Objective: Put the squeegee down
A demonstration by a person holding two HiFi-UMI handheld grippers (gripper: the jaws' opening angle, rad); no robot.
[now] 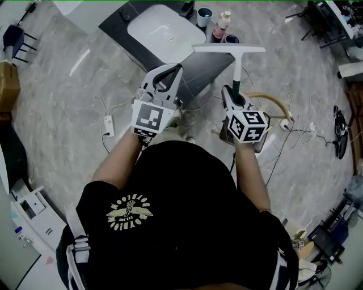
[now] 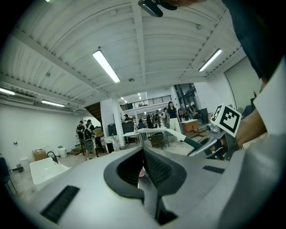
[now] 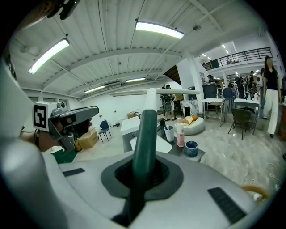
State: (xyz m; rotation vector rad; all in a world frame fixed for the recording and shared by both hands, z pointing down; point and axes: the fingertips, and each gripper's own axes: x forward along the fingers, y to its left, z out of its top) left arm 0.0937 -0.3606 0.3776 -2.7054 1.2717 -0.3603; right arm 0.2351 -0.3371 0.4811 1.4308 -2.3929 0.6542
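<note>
A person in a black T-shirt holds a gripper in each hand. In the head view, the two sit side by side in front of the body, above a pale marbled floor.

The right gripper [image 1: 233, 95] has a squeegee with a dark green handle and a long white blade [image 1: 236, 65]. The handle runs out past the jaw tips, and the blade lies crosswise at its far end. Ahead of both grippers is a dark grey counter [image 1: 195, 71] with an inset white basin [image 1: 159, 25]. Near the counter's far edge are a cup [image 1: 204, 16], a pink bottle [image 1: 222, 25] and a round blue tin [image 1: 231, 39].

Only the right gripper view shows the grip itself. There the right gripper [image 3: 142, 172] has its jaws closed tight on the green handle of the squeegee [image 3: 145, 129], which rises straight up between them. The left gripper [image 3: 73, 115] shows off to that gripper's left.

Only the left gripper view shows the left gripper [image 2: 143, 169] up close. Its jaws are pressed together with nothing between them. In this view the squeegee [image 2: 157, 130] is off to the left gripper's right, beyond its tips, in the right gripper [image 2: 213, 146]. People stand in a bright hall far ahead.

The squeegee is held in the air and touches no surface.
</note>
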